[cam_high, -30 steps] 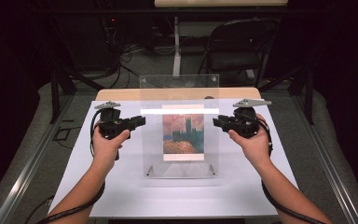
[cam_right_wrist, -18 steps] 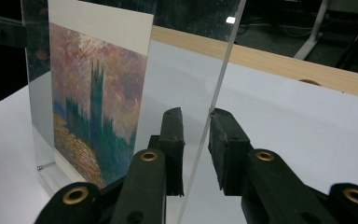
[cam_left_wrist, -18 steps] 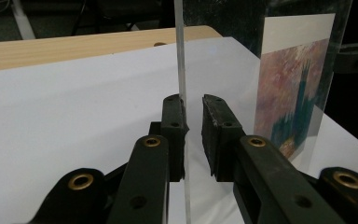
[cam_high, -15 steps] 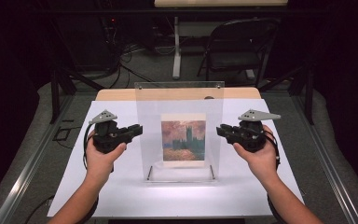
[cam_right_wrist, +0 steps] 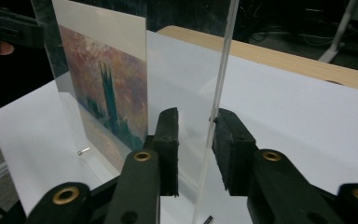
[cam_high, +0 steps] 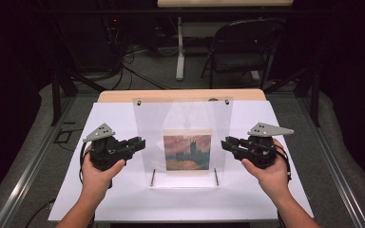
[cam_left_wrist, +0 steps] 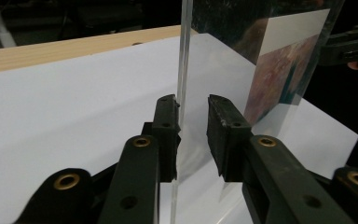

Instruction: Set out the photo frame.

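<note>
A clear acrylic frame (cam_high: pixel 182 118) stands upright on the white sheet, holding a painting print (cam_high: pixel 187 152) of towers under a red sky. My left gripper (cam_high: pixel 141 142) is at its left edge and my right gripper (cam_high: pixel 224 143) at its right edge. In the left gripper view the panel's edge (cam_left_wrist: pixel 182 56) runs between the jaws of the left gripper (cam_left_wrist: pixel 193 105), against one pad with a gap to the other. In the right gripper view the edge (cam_right_wrist: pixel 223 60) also stands between the jaws of the right gripper (cam_right_wrist: pixel 196 116), with a gap. Both pairs of jaws have just been opening.
The white sheet (cam_high: pixel 104 123) covers a wooden table (cam_high: pixel 123 96). Two metal pegs (cam_high: pixel 153 176) hold up the frame's foot. A folding chair (cam_high: pixel 240 47) and a table leg (cam_high: pixel 180 47) stand beyond, with cables on the floor.
The frame went from leaning back to standing upright and came nearer to the person. Both hands moved toward the near edge with it.
</note>
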The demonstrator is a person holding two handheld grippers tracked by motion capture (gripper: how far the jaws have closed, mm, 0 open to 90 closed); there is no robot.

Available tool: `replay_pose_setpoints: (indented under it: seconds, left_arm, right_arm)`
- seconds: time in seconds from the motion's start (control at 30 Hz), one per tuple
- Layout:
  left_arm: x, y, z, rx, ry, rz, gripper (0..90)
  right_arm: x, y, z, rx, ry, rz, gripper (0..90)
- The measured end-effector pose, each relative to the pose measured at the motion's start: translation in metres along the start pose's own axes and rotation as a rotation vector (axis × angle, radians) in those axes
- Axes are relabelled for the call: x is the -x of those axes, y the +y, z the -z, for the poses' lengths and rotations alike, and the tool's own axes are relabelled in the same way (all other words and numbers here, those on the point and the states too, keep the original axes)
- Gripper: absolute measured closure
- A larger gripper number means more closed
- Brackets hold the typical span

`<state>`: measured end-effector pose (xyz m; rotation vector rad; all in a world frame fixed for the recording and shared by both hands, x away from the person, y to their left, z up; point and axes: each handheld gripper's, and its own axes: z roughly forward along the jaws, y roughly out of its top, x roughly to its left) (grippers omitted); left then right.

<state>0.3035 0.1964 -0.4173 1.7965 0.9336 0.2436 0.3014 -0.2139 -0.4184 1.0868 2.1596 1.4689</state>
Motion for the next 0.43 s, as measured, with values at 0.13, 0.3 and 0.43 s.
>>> replay_pose_setpoints:
  seconds: [0.13, 0.3, 0.43]
  left_arm:
    - [0.004, -0.003, 0.001, 0.006, 0.012, -0.022, 65.6]
    - [0.005, -0.014, 0.004, 0.012, 0.044, -0.027, 60.4]
    - [0.002, -0.026, 0.010, 0.025, 0.055, -0.017, 55.5]
  right_arm:
    - [-0.004, -0.004, 0.001, 0.014, 0.007, 0.015, 67.1]
    - [-0.005, -0.014, 0.005, 0.039, 0.029, -0.017, 59.4]
    - [-0.005, -0.028, 0.008, 0.052, 0.004, 0.017, 50.5]
